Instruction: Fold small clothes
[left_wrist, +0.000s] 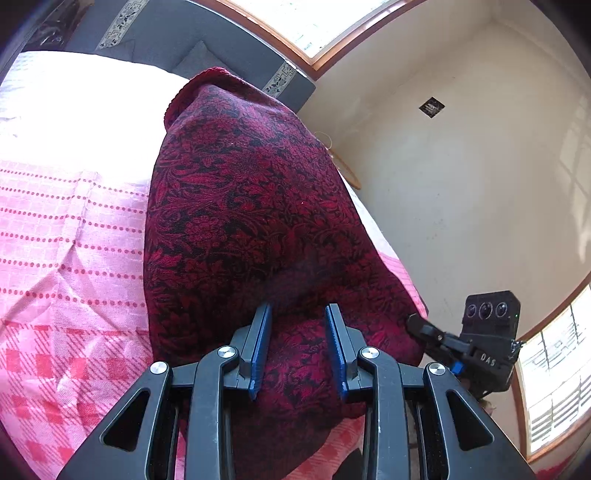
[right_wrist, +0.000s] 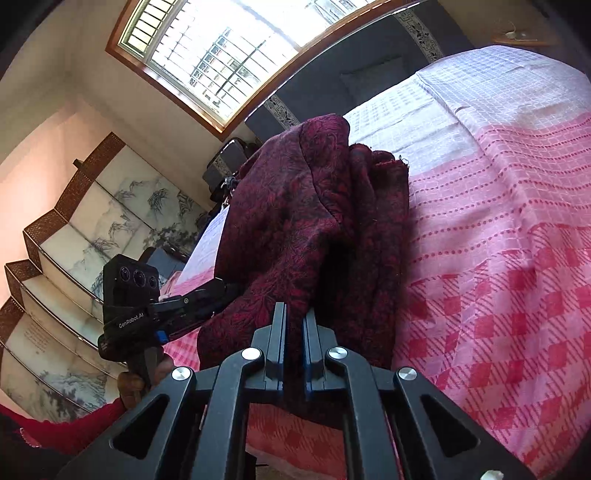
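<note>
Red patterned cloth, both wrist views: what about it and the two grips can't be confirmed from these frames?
- Left wrist view: the red patterned cloth bulges between the left gripper fingers; pad contact is unclear.
- Right wrist view: the cloth's lower edge disappears behind the right gripper body, so the held part is unseen.
- Both views: the garment type is unreadable, bunched up on the pink bedspread.

A bed carries it all, spread with a pink-and-white checked and dotted cover (right_wrist: 498, 221). On that cover lies a dark red floral cloth (left_wrist: 240, 206), bunched into folds near the bed's edge.
</note>
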